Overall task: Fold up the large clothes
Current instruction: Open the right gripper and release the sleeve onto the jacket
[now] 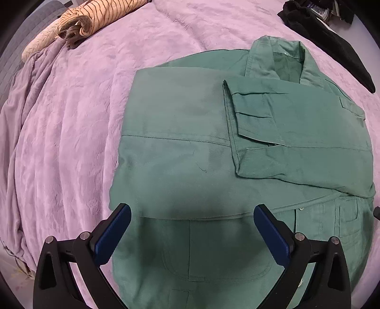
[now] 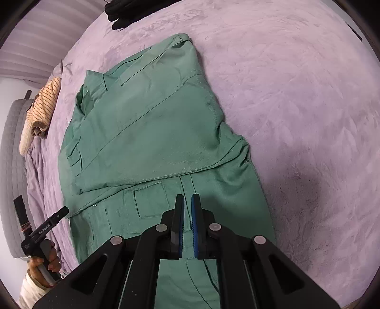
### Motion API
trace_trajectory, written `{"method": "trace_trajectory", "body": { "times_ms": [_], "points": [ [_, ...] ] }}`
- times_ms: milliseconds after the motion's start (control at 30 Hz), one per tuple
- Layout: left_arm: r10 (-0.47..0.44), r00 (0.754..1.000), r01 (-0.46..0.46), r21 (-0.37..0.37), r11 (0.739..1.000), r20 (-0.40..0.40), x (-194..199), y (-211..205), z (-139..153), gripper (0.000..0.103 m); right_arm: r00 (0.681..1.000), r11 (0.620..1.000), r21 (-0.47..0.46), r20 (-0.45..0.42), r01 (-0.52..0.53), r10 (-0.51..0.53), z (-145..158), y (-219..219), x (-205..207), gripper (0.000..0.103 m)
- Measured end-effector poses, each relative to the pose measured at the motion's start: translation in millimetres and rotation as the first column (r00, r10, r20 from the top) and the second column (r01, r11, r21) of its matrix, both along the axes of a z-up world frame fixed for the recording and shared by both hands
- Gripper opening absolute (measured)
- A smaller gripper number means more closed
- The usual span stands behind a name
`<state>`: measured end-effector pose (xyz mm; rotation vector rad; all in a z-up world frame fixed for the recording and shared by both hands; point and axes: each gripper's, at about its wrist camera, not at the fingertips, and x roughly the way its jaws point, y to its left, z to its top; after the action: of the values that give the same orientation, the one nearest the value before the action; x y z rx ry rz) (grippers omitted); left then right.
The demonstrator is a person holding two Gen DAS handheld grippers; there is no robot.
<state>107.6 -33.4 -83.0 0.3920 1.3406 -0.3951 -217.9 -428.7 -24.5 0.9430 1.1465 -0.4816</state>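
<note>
A large green jacket lies flat on the lilac bed cover, its sides folded inward and one sleeve laid across the chest, its cuff near the middle. The collar points away from me. My left gripper is open and empty, hovering over the jacket's lower half. In the right wrist view the jacket fills the centre. My right gripper is shut with nothing between its pads, above the lower front near a patch pocket. The left gripper shows there at the left, held by a hand.
A folded orange striped garment lies at the far left of the bed; it also shows in the right wrist view. A black garment lies at the far right edge. A grey padded headboard borders the bed.
</note>
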Motion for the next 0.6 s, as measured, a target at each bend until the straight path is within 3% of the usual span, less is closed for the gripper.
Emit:
{"method": "trace_trajectory", "body": {
  "times_ms": [67,133,167,433,600],
  "points": [
    [0.0,1.0,0.0,-0.003,1.0,-0.005,-7,-1,5,0.103,1.0,1.0,-0.005,-0.01,-0.005,0.005,4,4,1,0.012],
    [-0.003,1.0,0.003,-0.003,1.0,-0.007,-10,-1,9,0.103,1.0,1.0,-0.014,-0.016,-0.009,0.009,8,6,2,0.046],
    [-0.004,1.0,0.004,-0.003,1.0,-0.007,-11,0,11,0.103,1.0,1.0,-0.023,-0.015,-0.01,0.009,10,8,2,0.071],
    [-0.011,1.0,0.011,-0.001,1.0,-0.019,-17,7,21,0.103,0.999,0.997,-0.059,0.004,-0.042,0.042,31,19,7,0.074],
    [-0.014,1.0,0.014,0.001,1.0,-0.017,-27,10,30,0.103,0.998,0.993,-0.105,0.007,-0.062,0.063,42,29,6,0.088]
  ]
}}
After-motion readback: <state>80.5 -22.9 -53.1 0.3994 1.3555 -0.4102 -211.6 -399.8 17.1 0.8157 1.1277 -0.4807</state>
